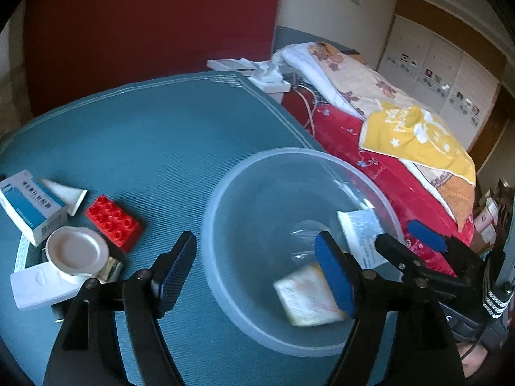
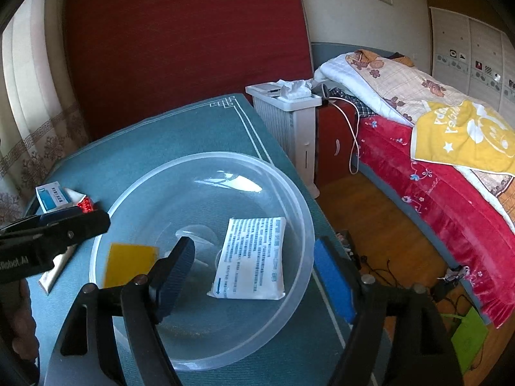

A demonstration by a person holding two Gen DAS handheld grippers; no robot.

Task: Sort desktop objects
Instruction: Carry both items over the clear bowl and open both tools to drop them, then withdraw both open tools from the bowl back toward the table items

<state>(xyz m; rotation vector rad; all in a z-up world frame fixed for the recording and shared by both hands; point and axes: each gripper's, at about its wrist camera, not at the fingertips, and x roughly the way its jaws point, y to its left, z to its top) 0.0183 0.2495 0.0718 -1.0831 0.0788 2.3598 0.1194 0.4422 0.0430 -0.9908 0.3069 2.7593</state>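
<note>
A clear plastic bowl [image 1: 302,251] [image 2: 202,257] sits on the teal table mat. It holds a white printed packet [image 2: 254,257] [image 1: 362,233] and a yellow sponge [image 2: 128,263] [image 1: 307,299]. My left gripper [image 1: 254,276] is open and empty, one finger over the mat, the other over the bowl. My right gripper [image 2: 254,276] is open and empty above the bowl's near rim; it also shows in the left wrist view [image 1: 405,239]. Left of the bowl lie a red brick [image 1: 114,223], a blue-white box [image 1: 29,206], a white lid [image 1: 77,251] and a white tube [image 1: 66,193].
A white flat case [image 1: 38,286] lies by the lid. The mat's right edge [image 2: 276,148] drops to the floor. A white heater [image 2: 289,119] with tissues and a bed [image 2: 450,167] stand to the right.
</note>
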